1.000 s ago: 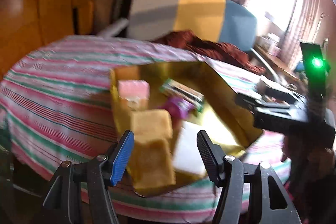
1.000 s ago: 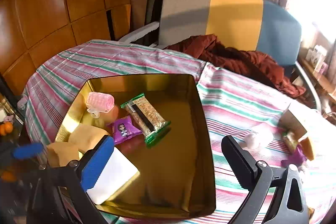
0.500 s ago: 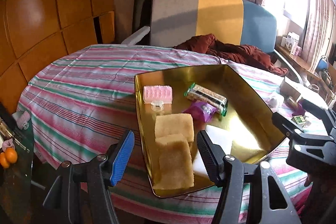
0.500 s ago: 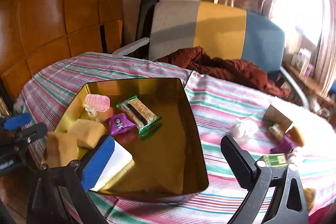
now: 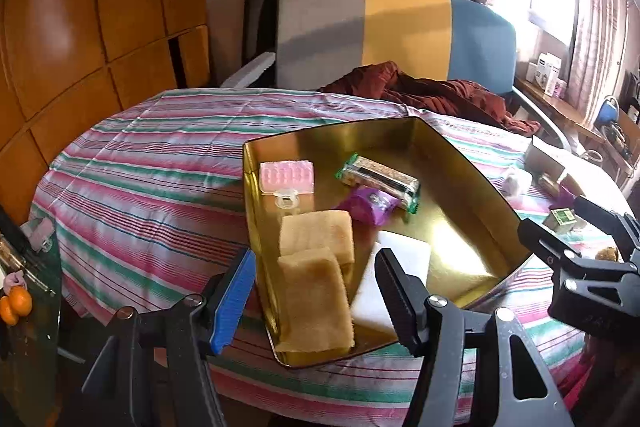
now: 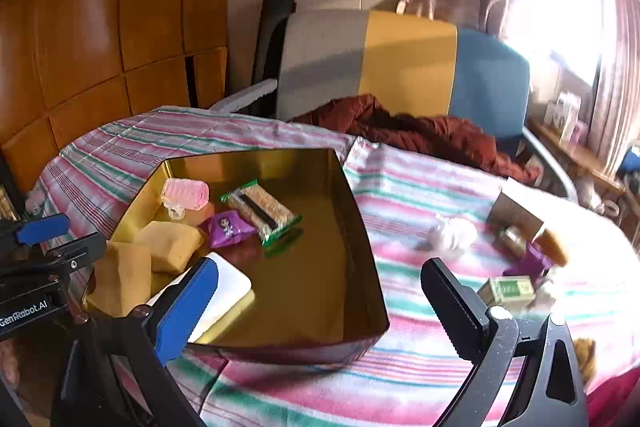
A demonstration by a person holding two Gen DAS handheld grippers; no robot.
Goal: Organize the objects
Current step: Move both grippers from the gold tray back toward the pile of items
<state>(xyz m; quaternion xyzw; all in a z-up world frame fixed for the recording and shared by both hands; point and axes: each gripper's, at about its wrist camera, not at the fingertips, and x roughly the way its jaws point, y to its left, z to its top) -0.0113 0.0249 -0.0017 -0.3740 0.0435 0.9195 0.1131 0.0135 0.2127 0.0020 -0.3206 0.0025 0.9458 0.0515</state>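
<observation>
**Sorting snacks and sponges into a gold tray**

Looking along both tools, I see a shallow gold metal tray [image 5: 460, 163] with shiny, mirror-like walls on a round table under a pink, green and white striped cloth [image 5: 160, 179]. Inside the tray, two tan sponge blocks [image 5: 316, 291] lie at the near left, one overlapping the other. Just beside them lies a flat white block [image 5: 400, 259]. Farther back sit a pink bumpy item with a clear clip [image 5: 286, 177], a purple wrapped sweet [image 5: 368, 205] and a long cereal bar in a clear, green-edged wrapper [image 5: 380, 179].

My left gripper [image 5: 316, 291] hovers over the tray's near corner, its jaws spread apart and pinching nothing; one pad is blue, the other black. My right gripper [image 6: 316, 303] hangs over the tray's near right side, its jaws also spread wide and empty.

Outside the tray, to the right on the cloth, lie loose things: a crumpled white wrapper [image 6: 452, 233], a small green box [image 6: 508, 291], a purple packet [image 6: 528, 261] and a cardboard box [image 6: 516, 211]. A chair striped grey, yellow and blue [image 5: 404, 27] stands behind the table, with a dark red cloth [image 5: 432, 95] heaped on it.
</observation>
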